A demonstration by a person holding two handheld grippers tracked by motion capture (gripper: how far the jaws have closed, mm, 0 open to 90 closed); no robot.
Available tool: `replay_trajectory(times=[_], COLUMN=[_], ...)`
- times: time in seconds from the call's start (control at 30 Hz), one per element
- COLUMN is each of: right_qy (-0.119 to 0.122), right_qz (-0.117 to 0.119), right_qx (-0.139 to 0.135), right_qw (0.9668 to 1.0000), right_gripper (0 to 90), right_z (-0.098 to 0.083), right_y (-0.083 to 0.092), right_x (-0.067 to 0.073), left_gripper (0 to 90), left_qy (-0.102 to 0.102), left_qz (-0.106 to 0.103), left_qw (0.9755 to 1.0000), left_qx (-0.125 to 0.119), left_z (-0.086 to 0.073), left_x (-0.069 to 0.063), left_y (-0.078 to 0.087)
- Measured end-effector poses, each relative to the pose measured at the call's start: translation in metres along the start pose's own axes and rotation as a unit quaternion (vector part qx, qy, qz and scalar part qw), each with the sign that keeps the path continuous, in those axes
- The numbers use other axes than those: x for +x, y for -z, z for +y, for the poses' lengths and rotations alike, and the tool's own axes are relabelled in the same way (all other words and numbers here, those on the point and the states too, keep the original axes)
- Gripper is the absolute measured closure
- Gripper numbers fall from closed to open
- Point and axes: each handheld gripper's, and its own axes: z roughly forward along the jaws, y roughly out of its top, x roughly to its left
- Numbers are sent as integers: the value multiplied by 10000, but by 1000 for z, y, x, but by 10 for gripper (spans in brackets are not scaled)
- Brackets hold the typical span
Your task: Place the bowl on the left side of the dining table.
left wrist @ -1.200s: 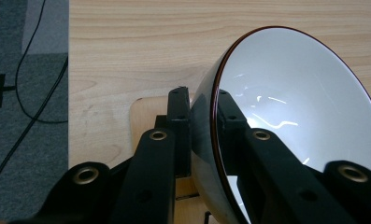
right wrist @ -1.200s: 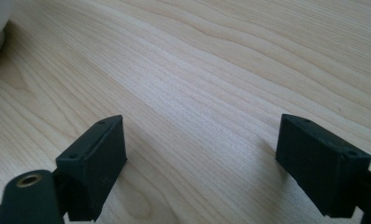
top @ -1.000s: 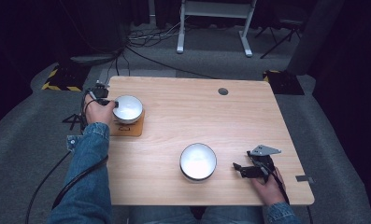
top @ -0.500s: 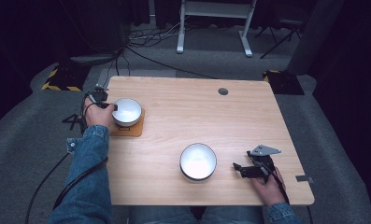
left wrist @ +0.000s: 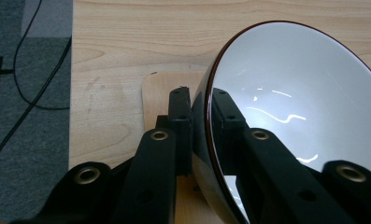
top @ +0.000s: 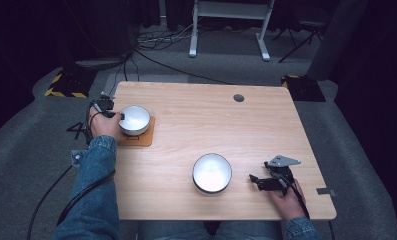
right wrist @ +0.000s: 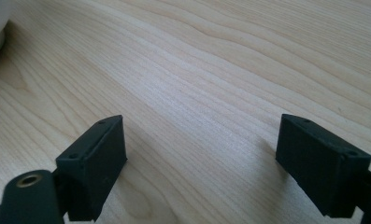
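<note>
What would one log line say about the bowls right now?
left hand-held gripper: shut on bowl rim, on mat | right hand-held gripper: open, nothing held | second bowl: untouched

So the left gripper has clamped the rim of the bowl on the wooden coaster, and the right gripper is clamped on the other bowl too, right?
Not quite. The left gripper does pinch the rim of the bowl on the coaster. But the right gripper holds nothing: the right gripper view shows its jaws wide apart over bare table, beside the other bowl.

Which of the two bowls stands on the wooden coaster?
The far-left bowl, gripped at its rim by the left gripper. The other bowl sits on the bare table.
</note>
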Motion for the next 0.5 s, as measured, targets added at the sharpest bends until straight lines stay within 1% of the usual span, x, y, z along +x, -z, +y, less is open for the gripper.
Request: replay_trajectory(times=[0.03, 0.07, 0.1, 0.13, 0.17, 0.2, 0.23, 0.27, 0.3, 0.33, 0.43, 0.47, 0.5], right_qy=[0, -2, 1, 0, -2, 0, -2, -3, -3, -2, -2, -2, -2], right_qz=[1, 1, 1, 1, 1, 1, 1, 2, 2, 0, 1, 2, 2], right_qx=[0, 0, 0, -1, 0, 1, 0, 0, 0, 1, 0, 0, 0], right_qw=[10000, 10000, 10000, 10000, 10000, 10000, 10000, 10000, 10000, 10000, 10000, 10000, 10000], right_gripper=[161, 161, 161, 161, 161, 161, 161, 161, 161, 161, 161, 161, 161], right_z=[0, 0, 0, 0, 0, 0, 0, 0, 0, 0, 0, 0, 0], right_y=[0, 0, 0, 0, 0, 0, 0, 0, 0, 0, 0, 0, 0], right_x=[0, 0, 0, 0, 0, 0, 0, 0, 0, 0, 0, 0, 0], left_gripper=[802, 799, 788, 783, 775, 770, 762, 742, 730, 712, 677, 651, 651], left_qy=[-10, -113, -90, -79, -26, -41, -99, -99, -99, -175, -229, -275, -361], left_qz=[37, 94, 147, 127, 102, 90, 92, 122, 122, 156, 162, 182, 226], left_qw=[10000, 9999, 9998, 9999, 9999, 9998, 9998, 9995, 9995, 9992, 9989, 9985, 9980], left_qx=[-20, 38, -31, -62, -125, -147, -143, -258, -258, -333, -387, -428, -474], left_z=[-1, -1, -2, -3, -3, -2, -2, 0, 0, 2, 4, 4, 5], left_x=[0, 1, 1, 2, 2, 2, 2, 0, 0, -3, -6, -8, -10], left_y=[0, 0, 0, 1, 2, 3, 5, 8, 8, 11, 14, 16, 18])
